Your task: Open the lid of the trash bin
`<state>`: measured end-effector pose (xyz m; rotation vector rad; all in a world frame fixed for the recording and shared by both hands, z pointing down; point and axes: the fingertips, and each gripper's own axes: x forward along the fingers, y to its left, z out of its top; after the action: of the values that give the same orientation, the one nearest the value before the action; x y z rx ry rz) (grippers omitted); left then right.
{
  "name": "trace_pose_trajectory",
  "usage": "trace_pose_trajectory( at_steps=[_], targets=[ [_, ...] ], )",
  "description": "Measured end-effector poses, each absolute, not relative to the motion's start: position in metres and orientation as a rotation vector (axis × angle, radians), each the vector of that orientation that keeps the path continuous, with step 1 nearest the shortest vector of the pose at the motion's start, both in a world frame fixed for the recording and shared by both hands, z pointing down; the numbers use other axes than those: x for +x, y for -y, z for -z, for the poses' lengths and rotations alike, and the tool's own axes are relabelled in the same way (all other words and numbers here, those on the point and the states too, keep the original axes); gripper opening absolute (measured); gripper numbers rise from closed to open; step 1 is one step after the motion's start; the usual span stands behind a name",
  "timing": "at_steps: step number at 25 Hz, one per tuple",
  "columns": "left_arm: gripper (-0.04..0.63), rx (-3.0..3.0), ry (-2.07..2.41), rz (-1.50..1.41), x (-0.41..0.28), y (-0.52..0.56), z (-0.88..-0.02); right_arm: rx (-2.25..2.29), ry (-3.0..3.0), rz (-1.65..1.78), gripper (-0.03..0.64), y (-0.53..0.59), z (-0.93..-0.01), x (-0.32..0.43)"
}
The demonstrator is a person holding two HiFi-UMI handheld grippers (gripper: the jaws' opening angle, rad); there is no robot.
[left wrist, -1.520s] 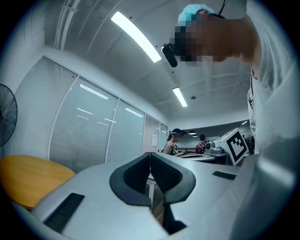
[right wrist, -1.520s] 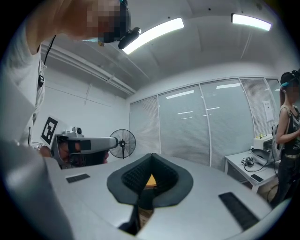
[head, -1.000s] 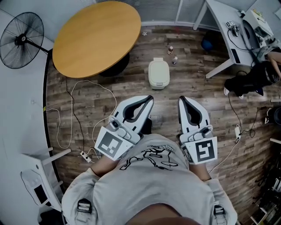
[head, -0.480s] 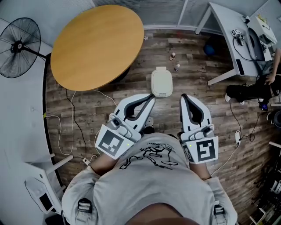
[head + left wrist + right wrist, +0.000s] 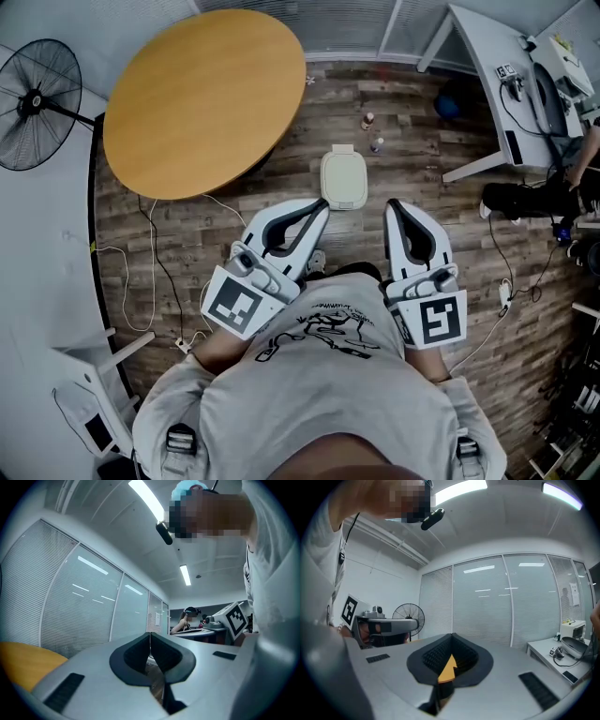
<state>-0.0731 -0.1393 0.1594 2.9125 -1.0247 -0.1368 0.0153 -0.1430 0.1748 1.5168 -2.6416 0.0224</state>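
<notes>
Approach stage, viewed from the head camera. The trash bin (image 5: pixel 344 178) stands on the wood floor (image 5: pixel 422 272) just ahead of me, near the round table (image 5: pixel 202 89), with its pale lid (image 5: pixel 343 189) lying flat and closed. I hold the left gripper (image 5: pixel 323 205) and the right gripper (image 5: pixel 392 204) level, one to each side of the bin's line and apart from it. Each gripper view shows its jaws pressed fully together with nothing between them.

Hazards, as I judge them:
- The jaws are shut and cannot take the lid's edge. If I prod with them in this state, they will probably skid off the smooth top.
- The bin looks small and light. A sideways push could slide or tip it toward the two small bottles (image 5: pixel 371 133) just beyond.
- The bin sits low, so I must reach down. A misjudged descent could press the lid shut instead of lifting it.
</notes>
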Motion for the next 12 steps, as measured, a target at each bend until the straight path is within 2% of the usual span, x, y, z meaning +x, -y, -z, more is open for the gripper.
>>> trace_pose_trajectory(
  at_steps=[12],
  targets=[
    [0.02, 2.908, 1.047, 0.145, -0.032, 0.146, -0.156, 1.517, 2.64, 0.014, 0.006, 0.147, -0.168, 0.06]
  ],
)
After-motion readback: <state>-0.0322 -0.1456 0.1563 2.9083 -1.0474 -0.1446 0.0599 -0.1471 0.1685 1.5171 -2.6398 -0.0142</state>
